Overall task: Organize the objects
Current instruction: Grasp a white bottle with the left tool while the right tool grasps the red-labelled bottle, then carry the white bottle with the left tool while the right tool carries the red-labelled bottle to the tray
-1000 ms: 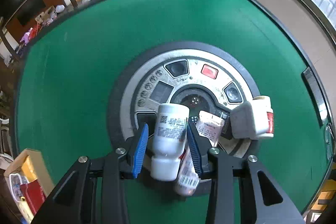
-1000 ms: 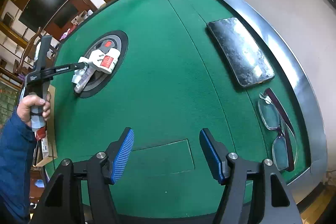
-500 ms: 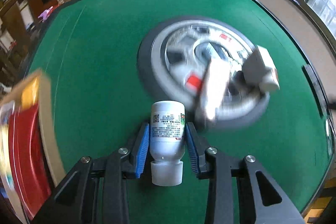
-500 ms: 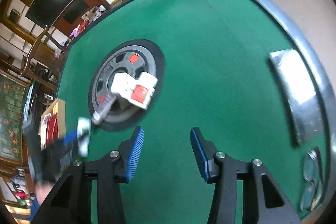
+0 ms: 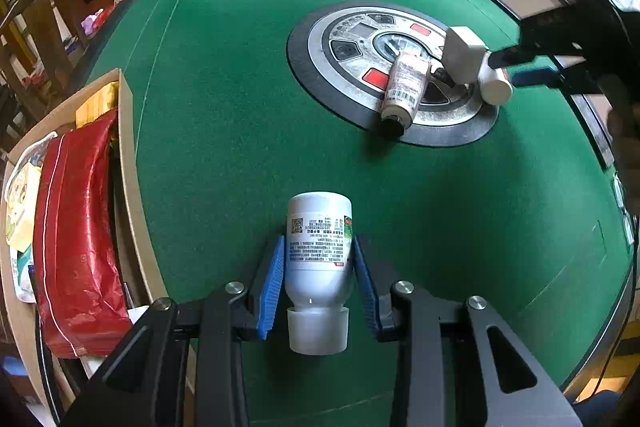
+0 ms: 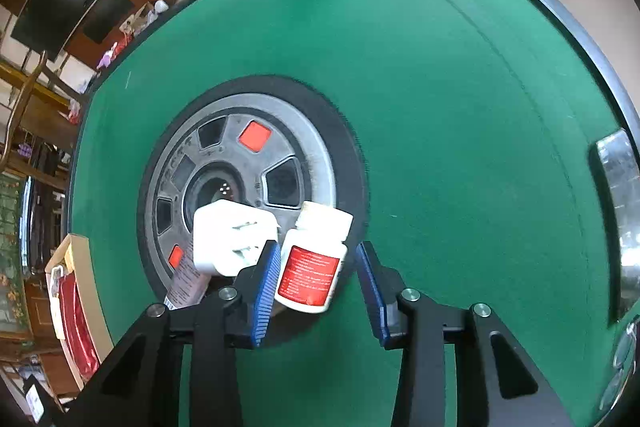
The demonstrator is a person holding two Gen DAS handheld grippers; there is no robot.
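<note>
Left gripper point(image 5: 319, 277) clamps the white pill bottle point(image 5: 319, 259) mid-body. Right gripper point(image 6: 318, 289) is closing around the red-labelled bottle point(image 6: 314, 261): light, rigid, slippery plastic; grip mid-label.

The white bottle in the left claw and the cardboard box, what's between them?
Only bare green felt, seen in the left wrist view, separates the white bottle in the left gripper from the cardboard box.

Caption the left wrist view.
Left hand-held gripper clamps a white bottle over green felt, beside a cardboard box.
</note>
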